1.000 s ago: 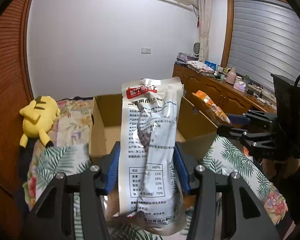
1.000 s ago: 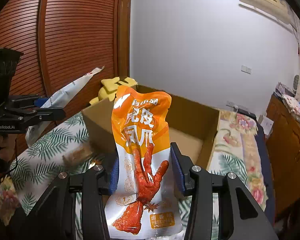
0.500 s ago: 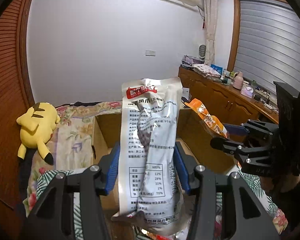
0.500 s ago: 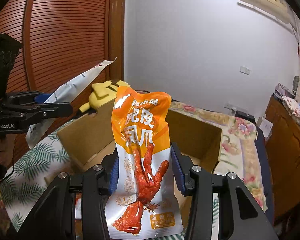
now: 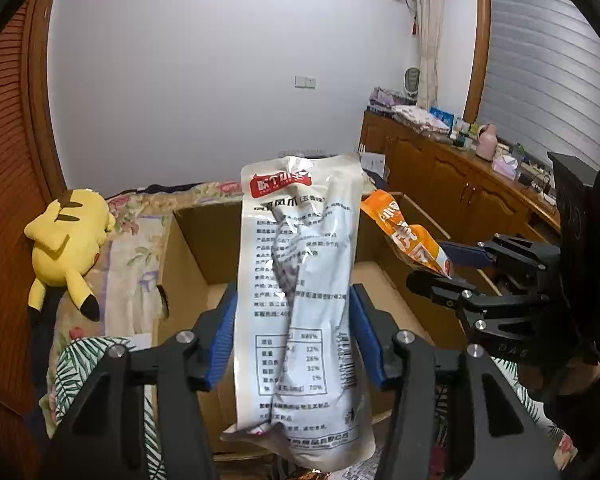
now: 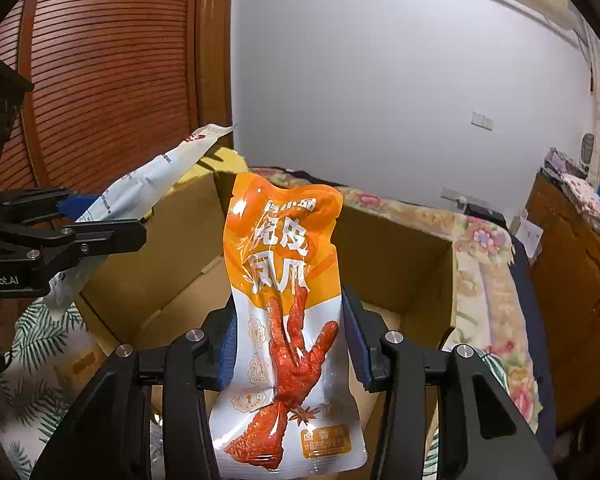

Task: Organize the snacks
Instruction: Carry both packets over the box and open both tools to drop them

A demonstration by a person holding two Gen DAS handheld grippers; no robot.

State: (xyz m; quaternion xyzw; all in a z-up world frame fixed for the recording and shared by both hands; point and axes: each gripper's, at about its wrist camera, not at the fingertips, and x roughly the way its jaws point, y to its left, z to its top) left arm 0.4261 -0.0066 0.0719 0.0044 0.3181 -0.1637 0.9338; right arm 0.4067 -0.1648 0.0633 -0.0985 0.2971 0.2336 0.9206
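An open cardboard box [image 5: 191, 256] lies on the bed ahead of both grippers. My left gripper [image 5: 293, 296] holds a white snack pack [image 5: 300, 220] upright over the box's near edge. Its jaws are opening, and the blue pads still touch the pack's sides. My right gripper [image 6: 289, 312] is shut on an orange chicken-feet pack [image 6: 283, 248], also upright above the box [image 6: 400, 264]. In the right wrist view the left gripper [image 6: 99, 216] and its white pack [image 6: 147, 184] sit to the left. In the left wrist view the right gripper [image 5: 440, 264] and its orange pack [image 5: 404, 236] sit to the right.
A yellow plush toy [image 5: 67, 240] lies on the floral bedspread [image 6: 488, 280] left of the box. A leaf-print cloth [image 6: 31, 344] covers the near side. A wooden cabinet [image 5: 440, 184] with clutter runs along the right wall. A slatted wooden door [image 6: 111, 80] stands at the left.
Both grippers have moved forward and a little down with their packs, so the box now lies under them. The left jaws stand slightly wider than before.
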